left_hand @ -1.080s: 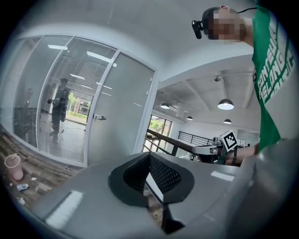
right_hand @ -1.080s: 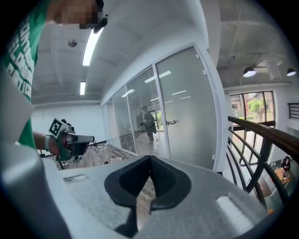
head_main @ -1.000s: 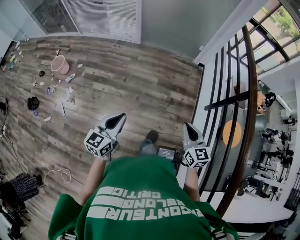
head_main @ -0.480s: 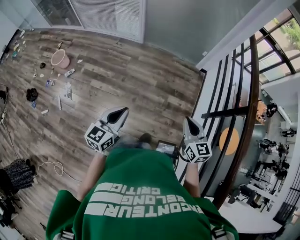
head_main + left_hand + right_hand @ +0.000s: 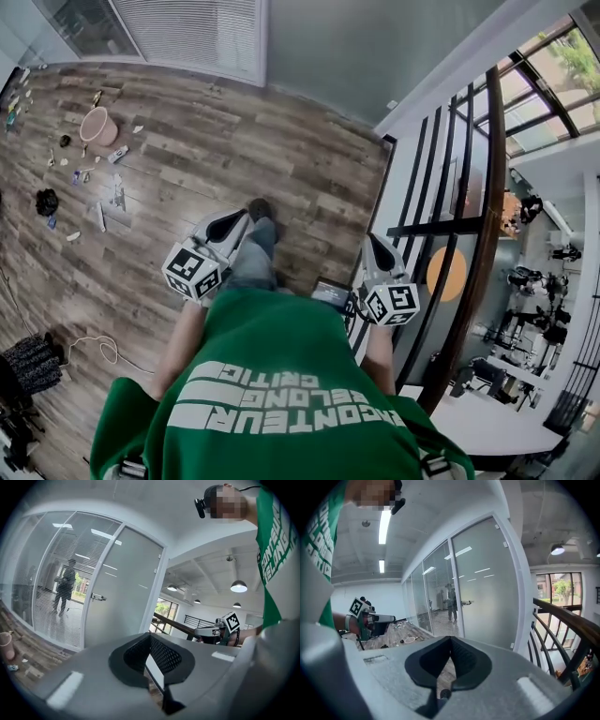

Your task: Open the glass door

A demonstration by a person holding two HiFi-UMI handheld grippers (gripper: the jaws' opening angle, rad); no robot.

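The frosted glass door [image 5: 124, 588] stands shut in its white frame, well ahead of me, with a metal handle [image 5: 97, 596] on its left edge. The right gripper view shows the same door [image 5: 487, 588] and handle [image 5: 468, 603]. From the head view the door is the grey panel [image 5: 356, 47] at the top. My left gripper [image 5: 246, 217] [image 5: 150, 635] is shut and empty, pointing at the door from a distance. My right gripper [image 5: 372, 240] [image 5: 450, 639] is also shut and empty, held level beside the left gripper [image 5: 370, 617].
Black stair railing [image 5: 441, 187] with a wooden handrail runs along my right. A pink bucket [image 5: 97, 125] and small litter lie on the wood floor at the left, a white cable [image 5: 89, 349] nearer. Blinds [image 5: 197, 33] adjoin the door. A person [image 5: 63, 590] stands behind the glass.
Both grippers have travelled forward toward the door, side by side and still shut. My leg has stepped forward between them, and the floor litter has slid left and nearer in view.
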